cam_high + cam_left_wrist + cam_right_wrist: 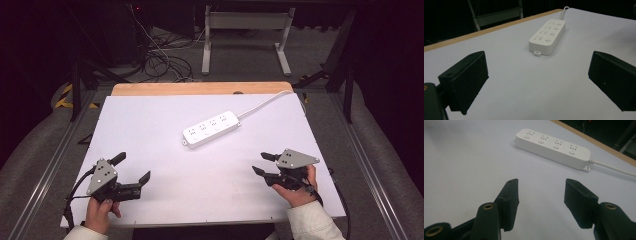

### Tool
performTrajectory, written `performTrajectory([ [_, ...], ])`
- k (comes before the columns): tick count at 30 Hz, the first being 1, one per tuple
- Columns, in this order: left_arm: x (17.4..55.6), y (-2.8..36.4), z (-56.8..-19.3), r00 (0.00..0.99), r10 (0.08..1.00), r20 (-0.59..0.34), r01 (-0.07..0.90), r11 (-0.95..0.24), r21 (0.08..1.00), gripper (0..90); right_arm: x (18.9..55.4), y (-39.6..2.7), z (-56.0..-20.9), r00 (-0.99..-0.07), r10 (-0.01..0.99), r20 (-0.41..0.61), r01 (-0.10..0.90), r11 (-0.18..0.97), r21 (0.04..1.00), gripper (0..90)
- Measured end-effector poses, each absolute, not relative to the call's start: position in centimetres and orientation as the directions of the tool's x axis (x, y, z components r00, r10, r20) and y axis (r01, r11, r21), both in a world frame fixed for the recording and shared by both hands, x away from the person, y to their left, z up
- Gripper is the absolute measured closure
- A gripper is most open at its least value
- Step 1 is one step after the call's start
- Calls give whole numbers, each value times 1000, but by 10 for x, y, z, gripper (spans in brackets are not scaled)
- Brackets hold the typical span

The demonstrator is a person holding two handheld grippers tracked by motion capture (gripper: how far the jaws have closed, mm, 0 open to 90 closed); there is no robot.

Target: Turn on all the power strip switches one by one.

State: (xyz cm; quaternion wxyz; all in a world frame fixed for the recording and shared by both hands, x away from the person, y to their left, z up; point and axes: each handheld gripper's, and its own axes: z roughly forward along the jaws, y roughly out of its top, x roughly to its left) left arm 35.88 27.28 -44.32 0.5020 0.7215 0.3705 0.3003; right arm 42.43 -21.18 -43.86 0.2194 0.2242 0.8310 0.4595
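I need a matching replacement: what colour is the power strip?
White, cord included; the power strip shows best in the right gripper view.

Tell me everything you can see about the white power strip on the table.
The power strip is a long white block with rounded ends, plastic by its look. Its top carries four socket groups in a row, each with a round button beside it. A small mounting tab sticks out at each end, and a white cable leaves one end toward the table's far edge. It lies flat and diagonal on the white tabletop, with nothing plugged in and neither gripper touching it.
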Motion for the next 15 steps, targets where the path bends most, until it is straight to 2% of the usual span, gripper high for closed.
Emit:
performTrajectory([
  [7,358,272,-443,544,836,76,228,-234,945,32,426,-207,-432,-809,563,-170,164,494,854,497],
  [12,358,272,-443,548,833,77,225,-236,946,33,436,-202,-426,-819,559,-129,202,491,848,501],
  [15,358,272,-443,551,831,79,225,-239,945,33,441,-197,-417,-821,560,-111,214,482,850,538],
])
